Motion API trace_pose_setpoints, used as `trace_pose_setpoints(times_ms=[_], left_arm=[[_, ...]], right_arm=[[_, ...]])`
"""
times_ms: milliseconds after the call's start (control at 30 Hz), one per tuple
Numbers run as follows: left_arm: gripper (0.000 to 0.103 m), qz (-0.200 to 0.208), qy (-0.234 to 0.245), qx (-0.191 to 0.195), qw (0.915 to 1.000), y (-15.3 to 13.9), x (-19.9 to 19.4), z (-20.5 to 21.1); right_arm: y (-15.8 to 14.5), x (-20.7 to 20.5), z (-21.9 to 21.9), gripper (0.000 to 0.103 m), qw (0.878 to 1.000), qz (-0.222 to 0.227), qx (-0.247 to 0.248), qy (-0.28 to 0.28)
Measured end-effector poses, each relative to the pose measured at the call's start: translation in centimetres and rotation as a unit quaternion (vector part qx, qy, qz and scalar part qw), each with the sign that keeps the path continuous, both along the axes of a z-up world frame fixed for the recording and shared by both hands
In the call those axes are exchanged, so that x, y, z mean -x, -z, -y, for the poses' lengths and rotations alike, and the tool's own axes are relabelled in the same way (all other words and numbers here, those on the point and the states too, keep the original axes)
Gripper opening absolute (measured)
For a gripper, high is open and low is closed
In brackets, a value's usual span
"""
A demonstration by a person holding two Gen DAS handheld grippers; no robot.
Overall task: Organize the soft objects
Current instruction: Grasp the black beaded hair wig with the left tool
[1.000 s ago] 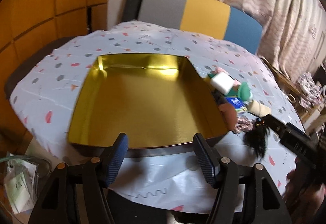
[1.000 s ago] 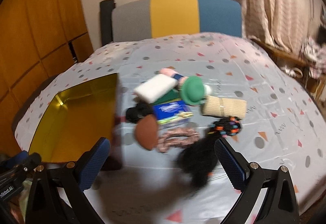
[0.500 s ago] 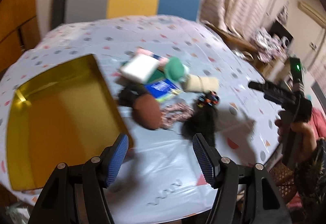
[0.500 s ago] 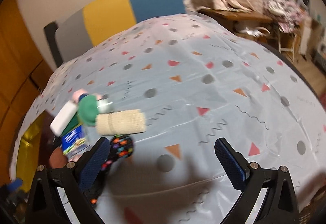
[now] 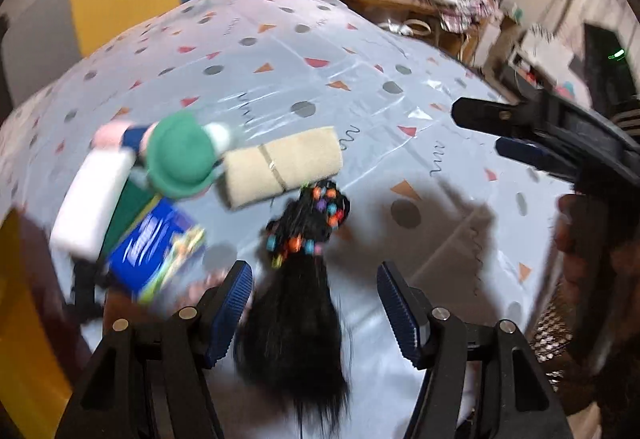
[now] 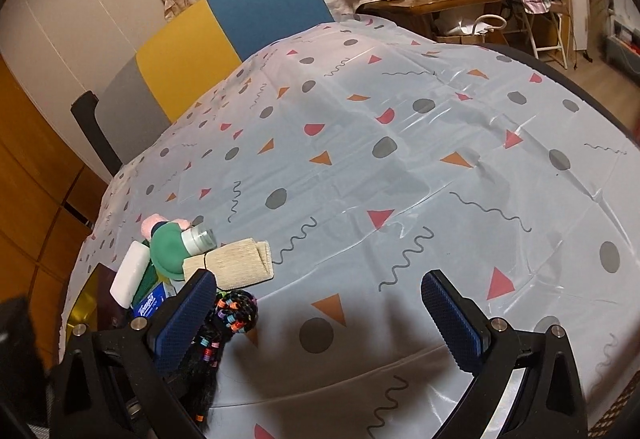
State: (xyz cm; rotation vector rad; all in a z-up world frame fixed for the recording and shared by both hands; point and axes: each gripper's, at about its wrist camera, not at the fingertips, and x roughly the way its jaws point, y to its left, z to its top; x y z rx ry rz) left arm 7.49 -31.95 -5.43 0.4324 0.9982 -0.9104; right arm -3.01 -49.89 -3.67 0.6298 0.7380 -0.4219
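soft things lay bunched at one side of the desk [image 6: 400,167], probably so they could go one after another into the gold tray [image 5: 24,303] just beside them. the green plush [image 5: 180,159] leaned on the white sponge [image 5: 94,199]; the rolled beige cloth [image 5: 280,167] sat touching it, and the blue tissue pack [image 5: 156,251] lay nearer the tray. the left hand-held gripper [image 5: 314,303] hung over the black hairpiece with coloured beads [image 5: 296,279], its jaws spread wide and pinching nothing, lined up as if to take that piece first. the right hand-held gripper [image 6: 320,315] was also spread and empty, held off over bare cloth, seemingly keeping out of the way.
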Motion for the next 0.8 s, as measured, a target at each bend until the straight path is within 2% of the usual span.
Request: trace_pose_setpoints(times_ms=[200, 267, 367, 500, 567, 700, 800], left_arm=[[0.064, -0.002, 0.012, -0.055, 0.9984, 2.9, -1.8, 2.8], [0.056, 0.003, 0.005, -0.065, 0.9979, 3.8, -2.1, 3.1], [0.036, 0.009, 0.001, -0.086, 0.9963, 5.2, -2.3, 3.3], [0.031, 0.034, 0.002, -0.064, 0.9974, 4.9, -1.6, 2.7], [0.031, 0.040, -0.003, -0.031, 0.9987, 3.8, -1.1, 1.5], [0.031, 0.020, -0.034, 0.028, 0.9988, 1.7, -0.2, -1.9], [0.031, 0.020, -0.049, 0.063, 0.9966, 0.1, 1.0, -4.3]], right_arm=[[0.2, 0.2, 0.6, 0.103, 1.000, 0.007, -0.018, 0.005], [0.3, 0.2, 0.8, 0.103, 1.000, 0.010, -0.026, 0.005], [0.4, 0.1, 1.0, 0.103, 1.000, 0.007, -0.028, 0.008], [0.6, 0.2, 1.2, 0.103, 1.000, 0.003, -0.028, 0.011], [0.9, 0.1, 1.4, 0.103, 0.999, -0.005, -0.031, 0.013], [1.6, -0.1, 1.5, 0.103, 0.999, -0.020, -0.045, 0.010], [2.0, -0.7, 0.8, 0.103, 0.998, -0.039, -0.038, -0.008]])
